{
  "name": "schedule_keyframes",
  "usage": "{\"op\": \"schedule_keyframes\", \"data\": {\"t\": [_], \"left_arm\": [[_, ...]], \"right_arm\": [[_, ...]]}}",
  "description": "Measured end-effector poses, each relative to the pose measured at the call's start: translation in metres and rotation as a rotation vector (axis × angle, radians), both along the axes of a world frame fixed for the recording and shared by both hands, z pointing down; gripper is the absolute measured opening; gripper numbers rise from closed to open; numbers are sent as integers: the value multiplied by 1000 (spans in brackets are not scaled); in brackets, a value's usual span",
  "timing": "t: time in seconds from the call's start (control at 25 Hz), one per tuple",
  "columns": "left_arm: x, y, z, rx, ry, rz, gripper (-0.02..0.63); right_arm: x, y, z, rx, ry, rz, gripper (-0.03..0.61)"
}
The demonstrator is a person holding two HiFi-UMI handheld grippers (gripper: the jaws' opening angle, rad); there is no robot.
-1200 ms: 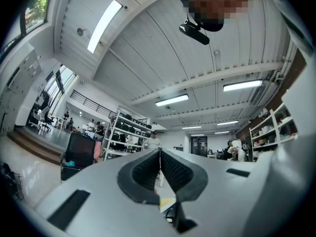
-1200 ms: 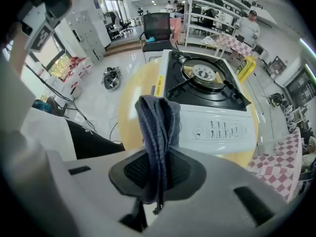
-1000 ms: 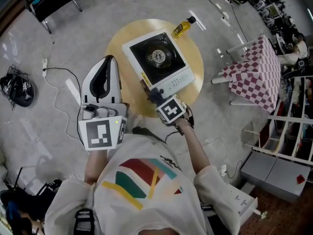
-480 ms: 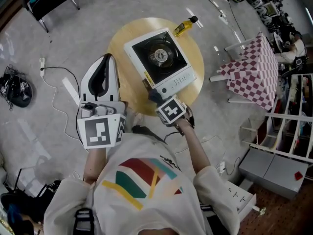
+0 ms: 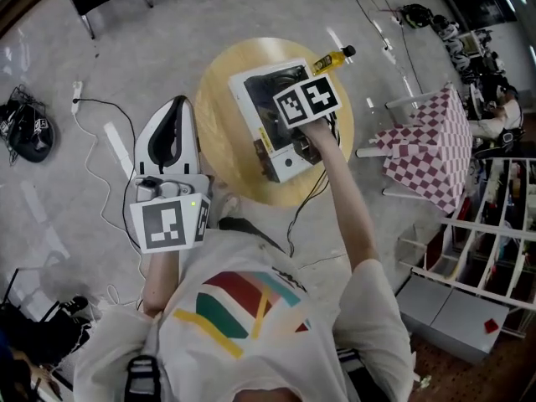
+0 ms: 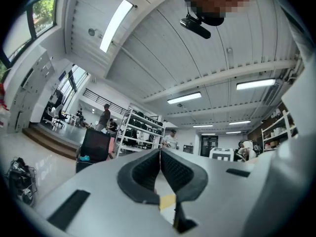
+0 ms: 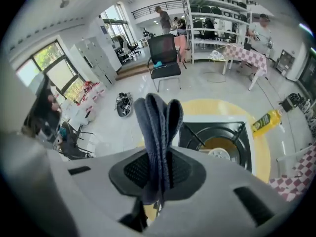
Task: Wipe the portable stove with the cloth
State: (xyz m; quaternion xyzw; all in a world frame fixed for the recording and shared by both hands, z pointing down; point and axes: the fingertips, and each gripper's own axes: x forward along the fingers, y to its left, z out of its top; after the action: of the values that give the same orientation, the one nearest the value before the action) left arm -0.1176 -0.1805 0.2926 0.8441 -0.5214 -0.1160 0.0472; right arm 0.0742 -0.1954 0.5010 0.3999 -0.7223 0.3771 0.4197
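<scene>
Right gripper (image 7: 158, 179) clamped on folded dark cloth (image 7: 158, 127), over portable stove (image 5: 254, 97) on round table (image 5: 216, 132). Left gripper (image 6: 159, 174) jaws closed, nothing between them, beside the table.

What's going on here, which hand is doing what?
A person works at a round wooden table with a two-jaw gripper in each hand. The right gripper pinches a folded dark cloth and is held out over the portable stove; whether the cloth touches it can't be told. The left gripper is shut with nothing in it, held back off the table. A yellow bottle lies at the far edge.
</scene>
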Motion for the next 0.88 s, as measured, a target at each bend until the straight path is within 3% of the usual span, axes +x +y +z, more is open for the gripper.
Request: {"op": "schedule_keyframes", "data": {"t": [0.16, 0.48, 0.88], "left_arm": [[-33, 4, 9, -28, 0, -89, 6], [-90, 11, 27, -77, -4, -239, 6], [-99, 18, 33, -99, -14, -271, 6]], "right_arm": [[-10, -45, 22, -82, -17, 30, 34], [-12, -86, 70, -186, 73, 68, 34], [-16, -92, 78, -194, 82, 82, 34]]}}
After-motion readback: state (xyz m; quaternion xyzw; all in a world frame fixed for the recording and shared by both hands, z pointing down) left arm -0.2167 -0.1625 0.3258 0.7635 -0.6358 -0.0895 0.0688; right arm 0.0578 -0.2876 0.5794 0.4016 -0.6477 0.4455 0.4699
